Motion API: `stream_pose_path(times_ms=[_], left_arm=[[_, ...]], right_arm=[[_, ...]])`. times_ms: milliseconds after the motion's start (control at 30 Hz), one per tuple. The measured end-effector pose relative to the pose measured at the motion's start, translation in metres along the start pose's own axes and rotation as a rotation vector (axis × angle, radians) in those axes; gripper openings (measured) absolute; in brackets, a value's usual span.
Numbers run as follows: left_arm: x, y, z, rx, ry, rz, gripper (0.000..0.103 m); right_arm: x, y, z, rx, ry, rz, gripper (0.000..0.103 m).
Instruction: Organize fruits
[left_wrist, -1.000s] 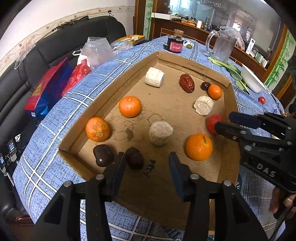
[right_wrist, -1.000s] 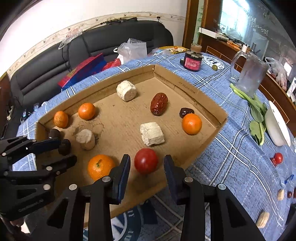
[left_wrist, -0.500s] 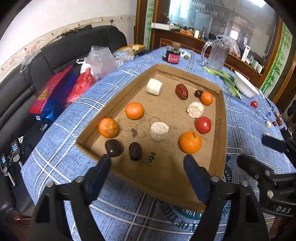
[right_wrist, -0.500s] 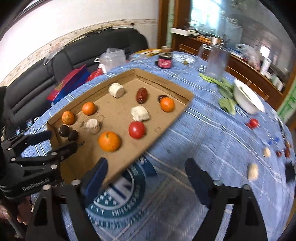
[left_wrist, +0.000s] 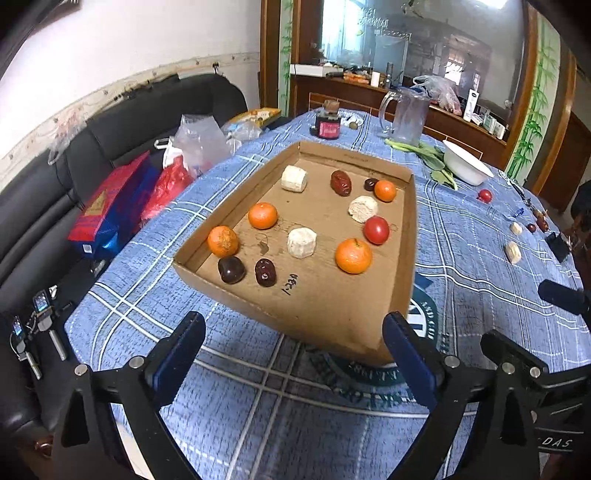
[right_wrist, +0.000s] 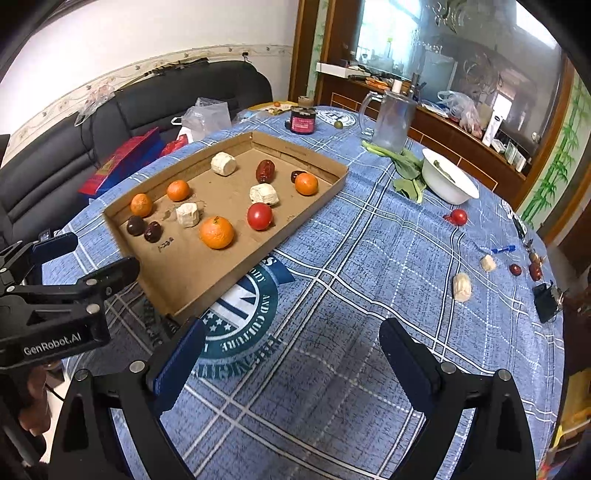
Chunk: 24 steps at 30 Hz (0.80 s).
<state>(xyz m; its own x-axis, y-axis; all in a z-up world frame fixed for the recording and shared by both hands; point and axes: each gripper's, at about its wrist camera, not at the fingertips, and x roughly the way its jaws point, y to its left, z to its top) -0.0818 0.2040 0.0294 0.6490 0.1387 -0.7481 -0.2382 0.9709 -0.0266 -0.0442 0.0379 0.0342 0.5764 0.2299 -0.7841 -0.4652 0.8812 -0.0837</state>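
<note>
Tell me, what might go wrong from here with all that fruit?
The round tomato on the tablecloth sits loose and could roll if nudged. The small pieces near the table's far right edge could get knocked off. In the cardboard tray, the red tomato and big orange lie close, so reaching one may bump the other.

Free: bare tablecloth (right_wrist: 332, 295) right of the cardboard tray (right_wrist: 306, 214) | Blocked: tray wall, bowl (right_wrist: 448, 181), jug (right_wrist: 391, 122) | Scattered: tomato (right_wrist: 459, 216), pale chunks (right_wrist: 461, 286) near far edge
</note>
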Motion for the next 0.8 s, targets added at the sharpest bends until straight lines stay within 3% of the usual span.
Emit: stream_pose_path(times_ms=[167, 333, 567, 700, 800], left_arm=[[-0.025, -0.006, -0.011, -0.025, -0.04, -0.024, 0.097], [-0.044, -0.009, -0.019, -0.029, -0.041, 0.05, 0.097], [-0.048, 0.004, -0.014, -0.074, 0.007, 0.08, 0.097], [-0.052, 0.001, -0.018, -0.027, -0.072, 0.168, 0.097], [-0.046, 0.002, -0.019, -0.011, -0.044, 0.122, 0.097]], right_arm=[[-0.011, -0.004, -0.008, -0.02, -0.017, 0.022, 0.097], [-0.019, -0.01, -0.017, -0.012, -0.029, 0.06, 0.097], [-0.022, -0.007, -0.018, 0.006, -0.033, 0.035, 0.097], [-0.022, -0.003, -0.016, 0.022, -0.035, 0.029, 0.097], [-0.018, 0.0, -0.015, 0.033, -0.024, 0.023, 0.097]])
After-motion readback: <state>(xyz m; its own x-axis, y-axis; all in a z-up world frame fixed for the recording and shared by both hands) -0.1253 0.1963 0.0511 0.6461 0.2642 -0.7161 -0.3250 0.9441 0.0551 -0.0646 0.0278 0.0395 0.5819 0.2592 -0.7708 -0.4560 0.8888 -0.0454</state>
